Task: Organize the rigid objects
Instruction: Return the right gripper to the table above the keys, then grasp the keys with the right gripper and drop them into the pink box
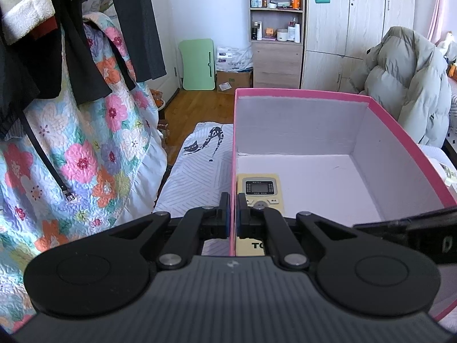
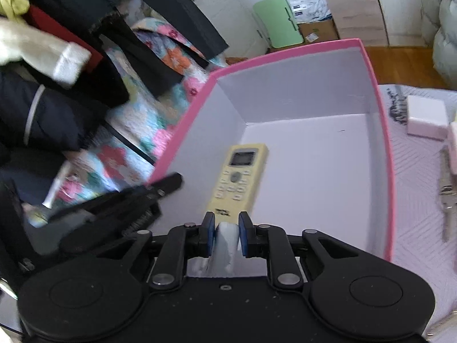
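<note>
**Left gripper**: jaws closed to a slit on the left side wall of the pink box, one pad outside the wall and one inside. In the right wrist view its black tip sits on that same pink rim.

**Right gripper**: jaws narrow, low inside the near end of the box. A pale grey-white piece stands between the blue pads. What it is, and whether the pads press on it, cannot be told. In the left wrist view its black body lies across the box's right rim.

**Remote control**: cream-yellow, with a small screen above rows of buttons. It lies flat and face up on the box floor, close to the left wall, with its screen end away from the grippers. Its lower end is just ahead of the right gripper's fingertips. In the left wrist view the remote is partly hidden behind the left gripper's inner finger.

**Pink box, interior**: white walls and floor, open top, with the remote the only loose item seen inside.

**Bed cover**: pale, line-patterned, with a black cat print. The box stands on it.

**Small white box** and **keys**: on the cover, right of the box and apart from it.

**Floral quilt**: hangs left of the box, with dark garments over it.

**Puffer jacket**: pale grey, heaped beyond the box's right corner.

**Green board**, **open shelf unit**, **wardrobe**: along the far wall.
</note>
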{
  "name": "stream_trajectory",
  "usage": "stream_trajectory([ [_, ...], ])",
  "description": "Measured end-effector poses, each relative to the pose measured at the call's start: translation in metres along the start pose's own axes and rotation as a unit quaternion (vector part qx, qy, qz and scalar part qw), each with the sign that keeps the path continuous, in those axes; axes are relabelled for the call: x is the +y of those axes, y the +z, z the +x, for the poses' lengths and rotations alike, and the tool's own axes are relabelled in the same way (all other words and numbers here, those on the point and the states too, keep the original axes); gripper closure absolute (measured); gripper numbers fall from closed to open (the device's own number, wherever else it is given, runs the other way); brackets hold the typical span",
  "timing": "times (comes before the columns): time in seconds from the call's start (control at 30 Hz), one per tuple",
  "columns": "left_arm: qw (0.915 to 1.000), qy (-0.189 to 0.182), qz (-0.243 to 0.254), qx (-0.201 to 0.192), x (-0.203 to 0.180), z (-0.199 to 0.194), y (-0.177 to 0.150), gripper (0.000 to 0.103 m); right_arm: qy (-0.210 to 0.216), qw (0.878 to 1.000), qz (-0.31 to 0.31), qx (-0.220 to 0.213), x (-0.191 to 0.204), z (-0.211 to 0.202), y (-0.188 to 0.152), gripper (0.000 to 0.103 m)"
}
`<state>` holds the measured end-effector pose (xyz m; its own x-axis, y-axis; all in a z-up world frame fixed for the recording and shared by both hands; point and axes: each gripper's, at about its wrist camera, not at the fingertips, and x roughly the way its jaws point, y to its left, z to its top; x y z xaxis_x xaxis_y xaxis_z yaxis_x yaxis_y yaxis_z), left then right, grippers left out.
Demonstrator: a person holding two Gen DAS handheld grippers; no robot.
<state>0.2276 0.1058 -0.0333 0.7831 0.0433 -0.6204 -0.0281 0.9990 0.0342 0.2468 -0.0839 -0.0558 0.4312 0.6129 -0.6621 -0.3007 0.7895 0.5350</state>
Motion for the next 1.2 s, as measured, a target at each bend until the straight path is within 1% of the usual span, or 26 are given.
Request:
stream_trajectory([
  [0.03, 1.0000, 0.000, -0.001, 0.000, 0.000, 0.000, 0.000, 0.100, -0.010, 1.000, -0.005, -0.001, 0.001, 0.000, -0.001, 0.078],
  [0.1, 1.0000, 0.001, -0.001, 0.002, -0.001, 0.000, 0.001, 0.100, -0.017, 1.000, -0.007, 0.001, 0.001, 0.002, -0.003, 0.076],
  [0.17, 1.0000, 0.004, 0.002, 0.003, -0.002, 0.000, 0.001, 0.100, -0.007, 1.000, -0.011, 0.009, 0.000, 0.005, -0.005, 0.075],
  [0.23, 0.9999, 0.008, 0.008, 0.004, -0.004, 0.000, 0.001, 0.100, -0.003, 1.000, -0.018, 0.004, 0.000, 0.003, -0.007, 0.068],
  [0.27, 0.9999, 0.009, 0.010, 0.004, -0.005, -0.001, 0.001, 0.100, -0.009, 0.999, -0.031, -0.007, 0.002, -0.002, -0.009, 0.068],
  [0.3, 0.9999, 0.010, 0.012, 0.005, -0.005, -0.001, 0.001, 0.100, -0.017, 0.998, -0.048, -0.023, 0.004, -0.010, -0.011, 0.066],
  [0.33, 0.9998, 0.010, 0.014, 0.007, -0.006, 0.000, 0.002, 0.100, -0.022, 0.997, -0.063, -0.040, 0.006, -0.020, -0.013, 0.061],
  [0.43, 0.9992, 0.022, 0.031, 0.008, -0.011, 0.001, 0.002, 0.099, -0.037, 0.993, -0.074, -0.081, -0.001, -0.056, -0.017, 0.053],
  [0.5, 0.9986, 0.031, 0.042, 0.008, -0.015, 0.001, 0.002, 0.098, -0.063, 0.991, -0.067, -0.100, -0.013, -0.081, -0.022, 0.050],
  [0.53, 0.9986, 0.030, 0.043, 0.008, -0.016, 0.001, 0.002, 0.099, -0.068, 0.990, -0.065, -0.105, -0.019, -0.090, -0.025, 0.057],
  [0.57, 0.9985, 0.031, 0.044, 0.009, -0.016, 0.000, 0.002, 0.098, -0.046, 0.991, -0.064, -0.110, -0.027, -0.101, -0.030, 0.055],
  [0.6, 0.9982, 0.035, 0.048, 0.008, -0.017, 0.001, 0.002, 0.098, -0.052, 0.992, -0.049, -0.101, -0.035, -0.109, -0.035, 0.042],
  [0.63, 0.9979, 0.038, 0.051, 0.008, -0.017, 0.001, 0.002, 0.098, -0.076, 0.992, -0.038, -0.093, -0.041, -0.115, -0.039, 0.040],
  [0.67, 0.9980, 0.038, 0.050, 0.008, -0.017, 0.001, 0.002, 0.098, -0.101, 0.990, -0.032, -0.096, -0.047, -0.122, -0.045, 0.040],
  [0.73, 0.9984, 0.034, 0.044, 0.010, -0.016, 0.001, 0.002, 0.098, -0.114, 0.989, -0.015, -0.097, -0.064, -0.133, -0.056, 0.040],
  [0.8, 0.9981, 0.038, 0.048, 0.009, -0.017, 0.001, 0.002, 0.098, -0.138, 0.987, 0.021, -0.079, -0.084, -0.138, -0.065, 0.040],
  [0.9, 0.9982, 0.037, 0.046, 0.009, -0.017, 0.001, 0.001, 0.098, -0.180, 0.981, 0.055, -0.039, -0.104, -0.130, -0.080, 0.040],
  [0.97, 0.9981, 0.037, 0.047, 0.008, -0.018, 0.000, 0.001, 0.098, -0.186, 0.979, 0.084, -0.016, -0.116, -0.122, -0.087, 0.040],
  [1.07, 0.9980, 0.039, 0.049, 0.009, -0.018, 0.000, 0.002, 0.097, -0.165, 0.979, 0.123, -0.012, -0.128, -0.107, -0.093, 0.040],
  [1.1, 0.9980, 0.039, 0.050, 0.009, -0.018, 0.000, 0.001, 0.097, -0.168, 0.978, 0.124, -0.017, -0.129, -0.100, -0.092, 0.040],
  [1.13, 0.9979, 0.039, 0.050, 0.008, -0.018, 0.000, 0.002, 0.097, -0.177, 0.977, 0.112, -0.031, -0.127, -0.095, -0.091, 0.038],
  [1.2, 0.9977, 0.042, 0.052, 0.008, -0.019, 0.001, 0.002, 0.097, -0.190, 0.977, 0.083, -0.047, -0.121, -0.085, -0.089, 0.035],
])
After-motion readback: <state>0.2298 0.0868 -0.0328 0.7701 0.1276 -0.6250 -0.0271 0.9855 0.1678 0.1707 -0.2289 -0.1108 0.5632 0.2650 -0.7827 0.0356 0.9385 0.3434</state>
